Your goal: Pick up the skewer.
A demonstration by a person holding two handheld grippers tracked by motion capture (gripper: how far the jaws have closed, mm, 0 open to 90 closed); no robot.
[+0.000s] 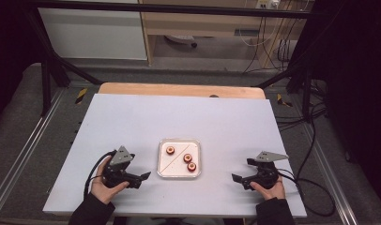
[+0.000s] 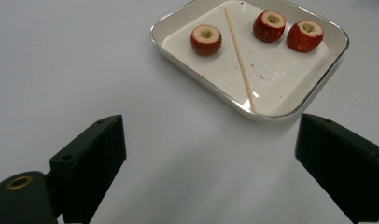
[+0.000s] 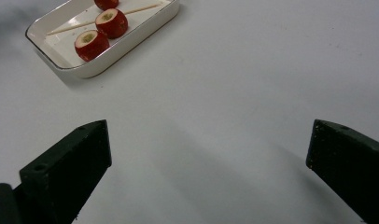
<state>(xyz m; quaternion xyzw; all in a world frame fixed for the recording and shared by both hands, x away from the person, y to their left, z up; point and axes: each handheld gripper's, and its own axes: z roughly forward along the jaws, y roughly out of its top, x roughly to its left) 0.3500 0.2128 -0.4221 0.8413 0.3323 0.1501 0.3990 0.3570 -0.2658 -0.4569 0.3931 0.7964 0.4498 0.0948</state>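
A small white tray (image 1: 167, 167) sits at the table's front middle. It holds three red cored fruits (image 1: 170, 150) (image 1: 187, 158) (image 1: 192, 166) and a thin wooden skewer (image 1: 175, 156) lying diagonally. My left gripper (image 1: 142, 178) rests open left of the tray, held by a hand. My right gripper (image 1: 235, 179) is open right of the tray. The left gripper (image 2: 211, 158) view faces the tray (image 2: 276, 74), the skewer (image 2: 239, 60) and the fruits (image 2: 206, 40) (image 2: 269, 26) (image 2: 305, 35). The right gripper (image 3: 206, 163) view has the tray (image 3: 131, 44) far off at upper left with fruits (image 3: 92, 44) (image 3: 112, 22).
The white tabletop (image 1: 179, 117) has a wooden strip (image 1: 179, 89) along its back edge. Black frame posts (image 1: 48, 79) stand at the rear corners. Cables (image 1: 315, 187) trail over the floor at the right.
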